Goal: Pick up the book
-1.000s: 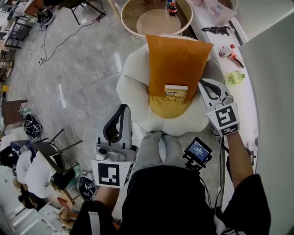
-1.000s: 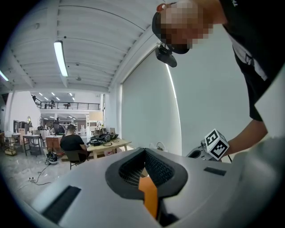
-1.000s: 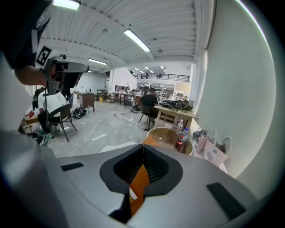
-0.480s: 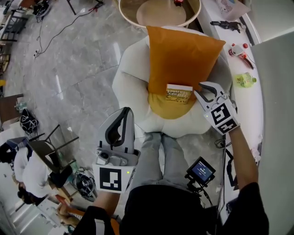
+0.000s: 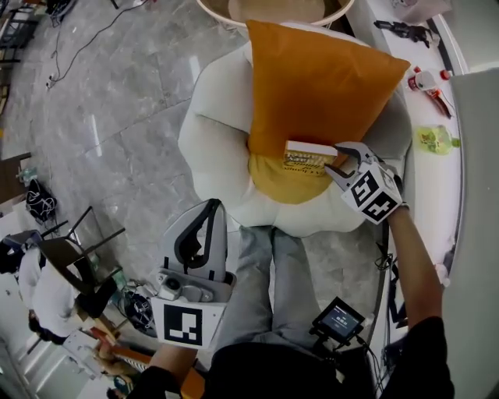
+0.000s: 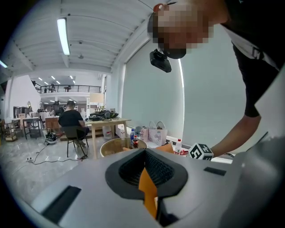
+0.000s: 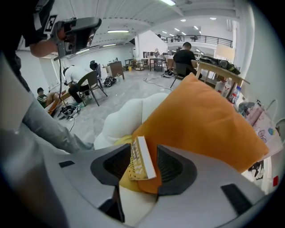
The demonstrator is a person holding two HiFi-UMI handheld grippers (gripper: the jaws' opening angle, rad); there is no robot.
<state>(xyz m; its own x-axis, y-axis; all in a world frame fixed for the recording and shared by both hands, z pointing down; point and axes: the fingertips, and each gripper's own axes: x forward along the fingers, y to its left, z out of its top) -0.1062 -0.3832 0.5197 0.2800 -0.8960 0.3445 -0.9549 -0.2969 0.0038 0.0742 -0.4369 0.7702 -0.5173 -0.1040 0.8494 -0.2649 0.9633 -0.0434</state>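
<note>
A small yellow book [image 5: 306,157] stands on the yellow seat cushion [image 5: 269,185] of a white flower-shaped chair [image 5: 209,140], leaning against a big orange pillow [image 5: 320,78]. My right gripper [image 5: 334,161] is at the book's right end, pointing down at it, and its jaws have just been opening. In the right gripper view the book [image 7: 140,159] shows edge-on between the spread jaws of the right gripper [image 7: 143,149], with gaps to both pads. My left gripper [image 5: 206,217] hangs shut over the floor, left of the person's legs. Through the left gripper [image 6: 145,152] I see only a sliver of orange.
A round wooden table [image 5: 273,6] stands beyond the chair. A white ledge [image 5: 437,179] along the right carries a green object [image 5: 433,139] and a red tool [image 5: 430,81]. A small screen device [image 5: 337,320] hangs by the grey trousers [image 5: 269,273]. A folding chair [image 5: 74,257] stands at lower left.
Both grippers have come down. The right one swung in from beside the pillow to the book's right end and its jaws opened. The left one sank lower in the view, still shut.
</note>
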